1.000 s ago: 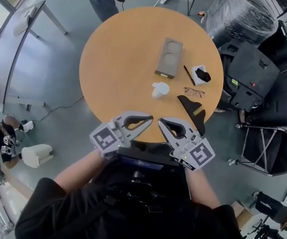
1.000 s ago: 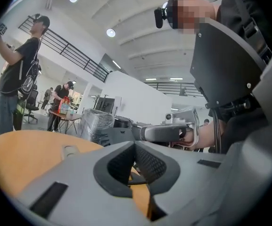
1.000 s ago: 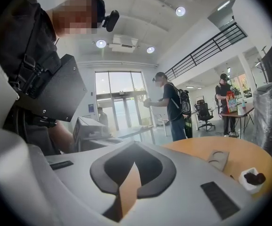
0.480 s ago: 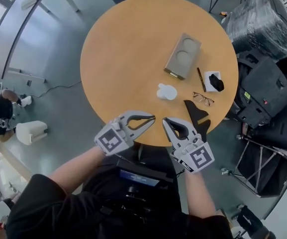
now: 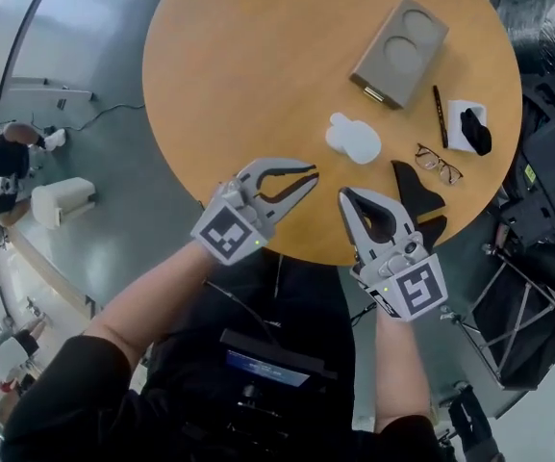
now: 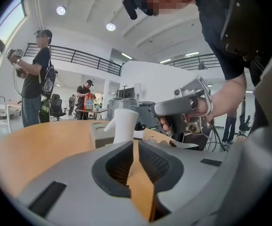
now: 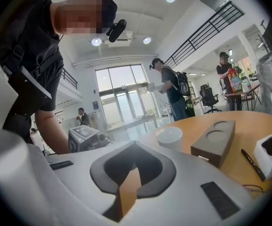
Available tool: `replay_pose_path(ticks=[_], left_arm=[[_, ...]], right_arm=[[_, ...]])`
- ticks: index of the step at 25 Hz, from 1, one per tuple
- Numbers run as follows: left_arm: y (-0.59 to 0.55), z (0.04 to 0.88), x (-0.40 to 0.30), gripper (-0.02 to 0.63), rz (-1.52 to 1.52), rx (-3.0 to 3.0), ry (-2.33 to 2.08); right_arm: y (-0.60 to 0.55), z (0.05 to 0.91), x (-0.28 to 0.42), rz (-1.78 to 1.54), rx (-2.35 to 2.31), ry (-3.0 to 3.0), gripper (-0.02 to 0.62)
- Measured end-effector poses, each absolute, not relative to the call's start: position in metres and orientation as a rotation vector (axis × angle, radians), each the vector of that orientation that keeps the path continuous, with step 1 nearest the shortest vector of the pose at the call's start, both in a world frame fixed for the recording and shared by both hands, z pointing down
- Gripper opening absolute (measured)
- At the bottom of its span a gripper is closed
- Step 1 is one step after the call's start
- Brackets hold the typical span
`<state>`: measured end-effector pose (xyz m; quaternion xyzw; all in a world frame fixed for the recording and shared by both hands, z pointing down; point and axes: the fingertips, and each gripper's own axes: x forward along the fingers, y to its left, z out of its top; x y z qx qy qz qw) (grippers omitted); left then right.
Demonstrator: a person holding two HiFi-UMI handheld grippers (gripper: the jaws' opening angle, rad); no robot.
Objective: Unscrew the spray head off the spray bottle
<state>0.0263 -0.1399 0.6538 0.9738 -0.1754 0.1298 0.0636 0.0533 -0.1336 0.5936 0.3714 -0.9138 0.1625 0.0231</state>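
Note:
The white spray bottle (image 5: 354, 139) stands upright near the middle of the round wooden table (image 5: 239, 65); in the left gripper view the bottle (image 6: 124, 124) points its nozzle left. My left gripper (image 5: 307, 180) hovers over the table's near edge, a short way left of and nearer than the bottle. Its jaws have just been opening; they stand a narrow slit apart with nothing between them (image 6: 134, 141). My right gripper (image 5: 345, 196) is shut and empty, just short of the bottle (image 7: 169, 136). Neither gripper touches it.
Behind the bottle lies a grey two-hole cup carrier (image 5: 399, 38). To the right are a pen (image 5: 439, 102), glasses (image 5: 437, 163), a white pad with a black item (image 5: 469, 128) and a black piece (image 5: 417, 192). Other people stand in the room.
Both grippers have come down and forward over the table's near edge, closer to the bottle. The left jaws have parted slightly. The head camera has tilted down.

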Motion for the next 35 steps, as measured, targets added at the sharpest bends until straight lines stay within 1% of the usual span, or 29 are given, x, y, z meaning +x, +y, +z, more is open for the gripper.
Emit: replay_pose_path(ticks=[1,5,9,12,14,15,17,18,20,21,24,25,33,34,35], left_arm=[[-0.141,0.666,0.028,0.075,0.401,2.948,-0.539],[-0.151,0.709,0.041,0.089,0.407,2.960,-0.607],[-0.163,0.741,0.051,0.156,0.377,2.956,-0.699],[-0.169,0.758,0.056,0.245,0.367,2.946,-0.744],[-0.172,0.767,0.060,0.283,0.343,2.931,-0.763],[-0.174,0.771,0.063,0.293,0.334,2.928,-0.764],[-0.176,0.776,0.069,0.293,0.317,2.930,-0.762],[-0.178,0.779,0.072,0.315,0.307,2.930,-0.763],[-0.182,0.782,0.079,0.320,0.293,2.934,-0.765],[-0.184,0.784,0.083,0.341,0.288,2.938,-0.765],[-0.187,0.786,0.092,0.341,0.271,2.945,-0.760],[-0.189,0.787,0.096,0.359,0.269,2.947,-0.760],[-0.200,0.791,0.116,0.360,0.291,2.957,-0.756],[-0.202,0.790,0.116,0.352,0.298,2.962,-0.764],[-0.203,0.790,0.116,0.318,0.305,2.967,-0.776]], right_arm=[[-0.134,0.603,0.054,0.509,1.157,-2.832,-0.006],[-0.135,0.640,0.058,0.539,1.171,-2.835,-0.006],[-0.134,0.671,0.063,0.552,1.171,-2.844,-0.006],[-0.130,0.685,0.061,0.573,1.156,-2.853,-0.006],[-0.130,0.692,0.061,0.583,1.164,-2.853,-0.006],[-0.130,0.695,0.060,0.585,1.171,-2.854,-0.006],[-0.131,0.701,0.062,0.584,1.185,-2.858,-0.006],[-0.132,0.705,0.063,0.583,1.192,-2.859,-0.006],[-0.132,0.711,0.067,0.586,1.209,-2.859,-0.006],[-0.132,0.713,0.068,0.590,1.217,-2.857,-0.006],[-0.132,0.717,0.073,0.600,1.239,-2.855,-0.006],[-0.131,0.718,0.076,0.601,1.245,-2.855,-0.006],[-0.131,0.723,0.088,0.616,1.278,-2.848,-0.006],[-0.132,0.723,0.089,0.617,1.280,-2.847,-0.006],[-0.132,0.723,0.089,0.618,1.281,-2.848,-0.006]])
